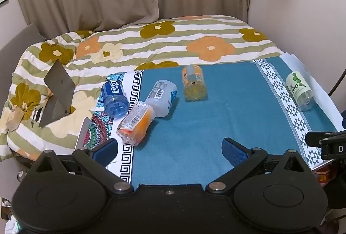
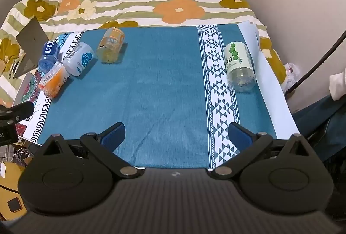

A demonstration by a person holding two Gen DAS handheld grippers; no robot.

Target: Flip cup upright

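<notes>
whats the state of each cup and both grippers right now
blue cup: on its side
orange wrapped cup: on its side, against the white one
white cup: on its side
yellow cup: on its side, alone
green dotted cup: on its side, far right
left gripper: open, holding nothing
right gripper: open, holding nothing

left gripper (image 1: pixel 169 150) | black linkages | blue pads | silver pivot screws

Five cut-bottle cups lie on their sides on the blue cloth (image 2: pixel 164 91); the right gripper (image 2: pixel 176 133) hovers wide apart.
</notes>
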